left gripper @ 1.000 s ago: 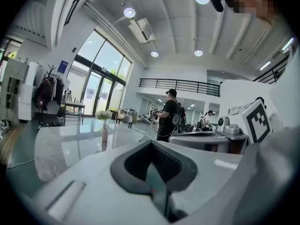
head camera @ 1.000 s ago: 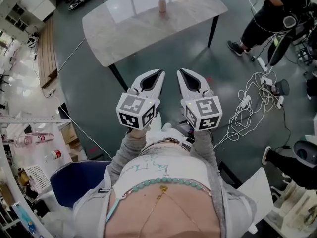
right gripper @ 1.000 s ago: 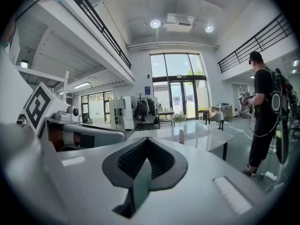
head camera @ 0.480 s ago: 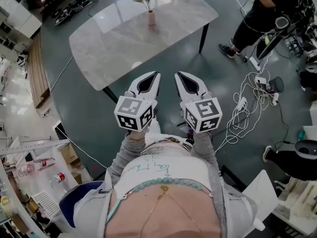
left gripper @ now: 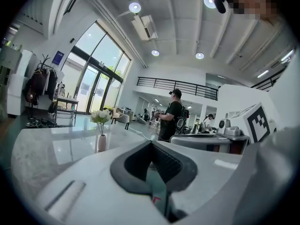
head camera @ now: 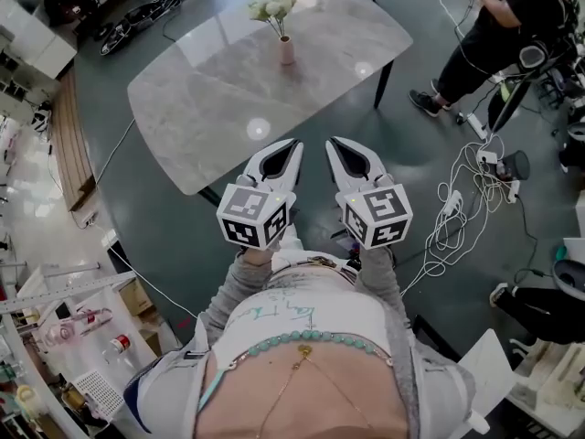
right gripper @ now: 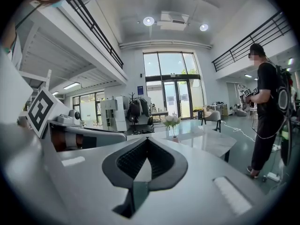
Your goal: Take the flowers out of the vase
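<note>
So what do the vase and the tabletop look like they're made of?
Vase: likely ceramic, pale pink and matte. It looks opaque with no sharp glints, though it is too small to be sure.
Tabletop: probably polished stone or a marble-look slab. It is pale grey with faint veining and mirror-like spots of reflected ceiling lights.

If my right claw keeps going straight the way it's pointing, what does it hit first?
Probably the table, short of the vase, which stands close to the line of the right claw; depth is unclear.
</note>
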The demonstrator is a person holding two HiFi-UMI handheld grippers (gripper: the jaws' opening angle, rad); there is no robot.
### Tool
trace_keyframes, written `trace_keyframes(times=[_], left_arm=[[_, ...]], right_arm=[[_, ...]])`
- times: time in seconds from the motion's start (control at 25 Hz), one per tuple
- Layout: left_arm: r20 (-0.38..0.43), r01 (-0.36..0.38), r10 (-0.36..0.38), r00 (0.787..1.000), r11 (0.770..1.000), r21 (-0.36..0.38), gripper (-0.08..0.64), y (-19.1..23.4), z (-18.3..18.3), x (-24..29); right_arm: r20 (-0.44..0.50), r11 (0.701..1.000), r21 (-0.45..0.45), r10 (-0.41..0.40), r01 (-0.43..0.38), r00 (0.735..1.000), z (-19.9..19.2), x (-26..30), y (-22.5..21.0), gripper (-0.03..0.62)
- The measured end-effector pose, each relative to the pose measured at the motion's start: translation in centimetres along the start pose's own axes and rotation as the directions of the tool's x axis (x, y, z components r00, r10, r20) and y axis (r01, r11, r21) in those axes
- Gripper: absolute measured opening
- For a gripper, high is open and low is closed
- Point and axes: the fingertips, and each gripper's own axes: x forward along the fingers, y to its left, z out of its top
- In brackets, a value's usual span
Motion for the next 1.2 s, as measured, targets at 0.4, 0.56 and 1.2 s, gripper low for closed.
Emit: trace_keyframes(times=[0.4, 0.56, 1.2], left_arm=[[-0.008, -0.002, 0.002, 1.0, 1.0, -0.002, 0.0, 4.4, 0.9, 1.4], [-0.016, -0.022, 0.022, 1.0, 1.0, -0.01, 0.0, 5.6, 0.9, 1.3], [-0.001, -0.109, 0.109, 0.994, 0.993, -0.046, 0.0, 9.3, 3.9, 7.9]], right_arm=[[0.002, 1.0, 0.001, 0.018, -0.018, 1.0, 0.7, 5.5, 0.0, 0.026], [-0.003, 0.999, -0.012, 0.04, -0.04, 0.999, 1.1, 6.7, 0.3, 0.026], [-0.036, 0.988, -0.053, 0.146, -0.148, 0.989, 4.0, 12.8, -4.5, 0.026]])
